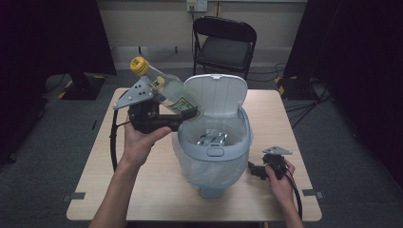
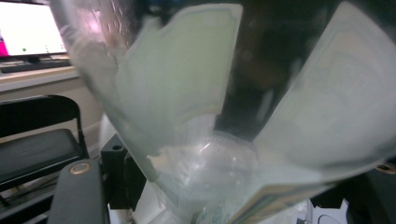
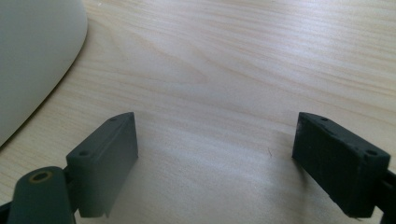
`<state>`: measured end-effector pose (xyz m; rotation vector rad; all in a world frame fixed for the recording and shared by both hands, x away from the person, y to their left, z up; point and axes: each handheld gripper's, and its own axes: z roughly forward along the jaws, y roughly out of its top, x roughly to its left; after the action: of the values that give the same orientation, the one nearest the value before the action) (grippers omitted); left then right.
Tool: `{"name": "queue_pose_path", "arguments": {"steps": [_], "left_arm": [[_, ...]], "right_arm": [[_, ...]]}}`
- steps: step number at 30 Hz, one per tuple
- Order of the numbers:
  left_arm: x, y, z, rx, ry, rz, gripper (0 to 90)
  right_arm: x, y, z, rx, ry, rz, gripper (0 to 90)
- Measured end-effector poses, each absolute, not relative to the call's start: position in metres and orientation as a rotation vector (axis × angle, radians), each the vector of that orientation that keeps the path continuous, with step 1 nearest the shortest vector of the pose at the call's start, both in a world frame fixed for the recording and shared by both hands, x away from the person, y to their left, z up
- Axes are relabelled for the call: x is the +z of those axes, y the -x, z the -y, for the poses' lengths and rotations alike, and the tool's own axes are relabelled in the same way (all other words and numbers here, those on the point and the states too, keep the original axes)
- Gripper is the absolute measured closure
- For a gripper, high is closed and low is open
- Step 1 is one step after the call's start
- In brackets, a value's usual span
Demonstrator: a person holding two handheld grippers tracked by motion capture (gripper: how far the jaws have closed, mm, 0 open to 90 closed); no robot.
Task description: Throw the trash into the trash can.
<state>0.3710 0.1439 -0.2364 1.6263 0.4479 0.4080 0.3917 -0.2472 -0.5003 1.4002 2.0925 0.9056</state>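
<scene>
The left tongs (image 1: 183,114) are pinching a clear yellow-capped bottle (image 1: 164,88), tilting it beside the open bin (image 1: 214,152); dropping it in is pending. The right tongs (image 3: 215,158) are resting spread on the surface (image 3: 243,70).

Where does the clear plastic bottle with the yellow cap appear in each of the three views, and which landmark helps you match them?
High view: the bottle lies tilted, upper left of centre, cap up-left, base over the bin's rim, held by the left hand-held gripper.
Left gripper view: its clear body and pale label loom close, blurred.
Right gripper view: not in it.
Shared landmark: the pale bin, whose curved wall stands at upper left in the right gripper view.
</scene>
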Motion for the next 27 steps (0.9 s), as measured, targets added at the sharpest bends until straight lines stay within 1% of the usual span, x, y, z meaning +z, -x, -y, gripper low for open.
{"name": "queue_pose_path", "arguments": {"steps": [11, 20, 23, 27], "left_arm": [[-0.238, -0.384, -0.118, 0.334, -1.719, -0.432, 28.2], [-0.236, -0.388, -0.106, 0.319, -1.777, -0.402, 28.2], [-0.237, -0.389, -0.101, 0.298, -1.789, -0.418, 28.2], [-0.238, -0.391, -0.096, 0.303, -1.817, -0.415, 28.2]], "right_arm": [[-0.5, -0.392, 0.247, 0.906, -1.402, -2.091, 13.0], [-0.5, -0.392, 0.247, 0.905, -1.401, -2.092, 13.0], [-0.5, -0.392, 0.247, 0.905, -1.401, -2.091, 13.0], [-0.5, -0.392, 0.247, 0.905, -1.401, -2.091, 13.0]]}}
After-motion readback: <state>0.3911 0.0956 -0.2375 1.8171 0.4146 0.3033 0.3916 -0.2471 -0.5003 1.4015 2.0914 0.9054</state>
